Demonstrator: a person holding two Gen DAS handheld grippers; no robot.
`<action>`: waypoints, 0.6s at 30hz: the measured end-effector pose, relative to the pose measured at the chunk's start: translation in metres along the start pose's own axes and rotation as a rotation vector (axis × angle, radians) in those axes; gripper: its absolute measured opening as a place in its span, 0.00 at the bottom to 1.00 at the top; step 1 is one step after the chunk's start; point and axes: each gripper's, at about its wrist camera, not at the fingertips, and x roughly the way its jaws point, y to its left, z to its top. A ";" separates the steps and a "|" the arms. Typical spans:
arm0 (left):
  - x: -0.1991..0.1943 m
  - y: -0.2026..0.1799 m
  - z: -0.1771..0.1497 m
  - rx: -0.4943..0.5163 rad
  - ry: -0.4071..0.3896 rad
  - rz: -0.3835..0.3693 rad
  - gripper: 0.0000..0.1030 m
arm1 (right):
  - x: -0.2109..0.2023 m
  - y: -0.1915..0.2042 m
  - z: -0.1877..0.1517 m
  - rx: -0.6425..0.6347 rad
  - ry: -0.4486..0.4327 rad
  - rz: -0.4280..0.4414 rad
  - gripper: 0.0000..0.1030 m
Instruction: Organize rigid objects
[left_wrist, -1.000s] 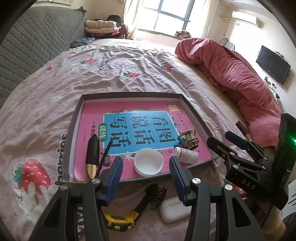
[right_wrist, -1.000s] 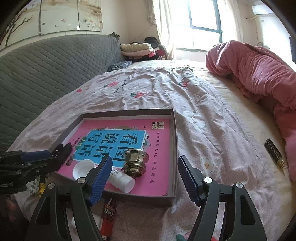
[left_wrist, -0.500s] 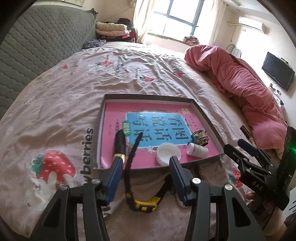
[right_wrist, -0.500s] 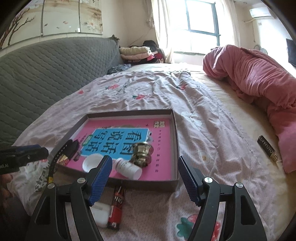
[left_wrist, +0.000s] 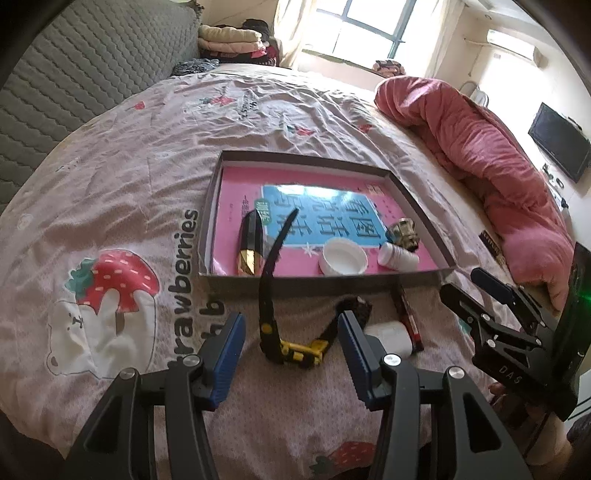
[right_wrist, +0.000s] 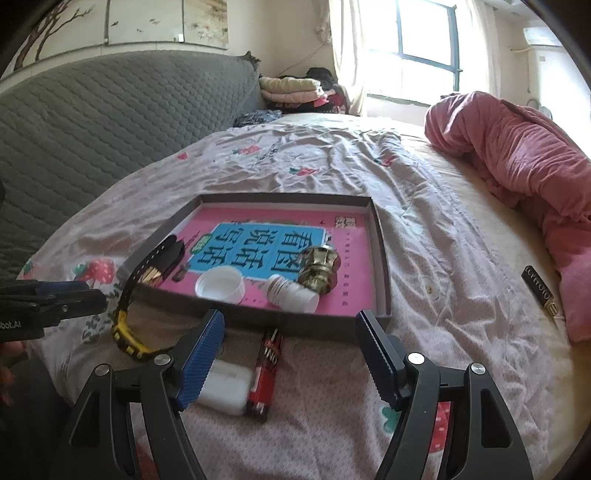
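Note:
A shallow box tray (left_wrist: 216, 184) (right_wrist: 380, 236) with a pink book as its floor lies on the bed. In it are a black and gold lipstick (left_wrist: 249, 240), a white cap (left_wrist: 344, 255) (right_wrist: 221, 285), a small white bottle (left_wrist: 397, 255) (right_wrist: 293, 295) and a brass fitting (left_wrist: 403, 232) (right_wrist: 318, 265). In front of the tray lie a black and yellow watch (left_wrist: 291, 347) (right_wrist: 127, 325) with one strap over the rim, a white case (left_wrist: 391, 334) (right_wrist: 225, 387) and a red lighter (left_wrist: 406, 317) (right_wrist: 266, 373). My left gripper (left_wrist: 291, 350) is open above the watch. My right gripper (right_wrist: 291, 358) is open above the lighter.
A pink quilt (left_wrist: 476, 147) (right_wrist: 517, 166) is heaped on the right of the bed. A small dark tube (right_wrist: 537, 290) (left_wrist: 491, 243) lies beside it. A grey padded headboard (right_wrist: 92, 129) stands at the left. Folded clothes (right_wrist: 291, 90) are stacked by the window.
Both grippers have drawn back from the tray toward the bed's near edge, so the watch, white case and lighter now show in front of them. Both stay open.

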 end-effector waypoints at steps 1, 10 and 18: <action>0.000 -0.002 -0.003 0.004 0.003 0.000 0.50 | -0.001 0.001 -0.002 -0.002 0.005 0.000 0.72; 0.011 -0.006 -0.019 0.011 0.065 -0.042 0.50 | -0.007 0.000 -0.011 -0.011 0.025 -0.011 0.72; 0.025 0.004 -0.028 -0.031 0.100 -0.076 0.50 | -0.005 0.000 -0.017 -0.017 0.052 -0.011 0.72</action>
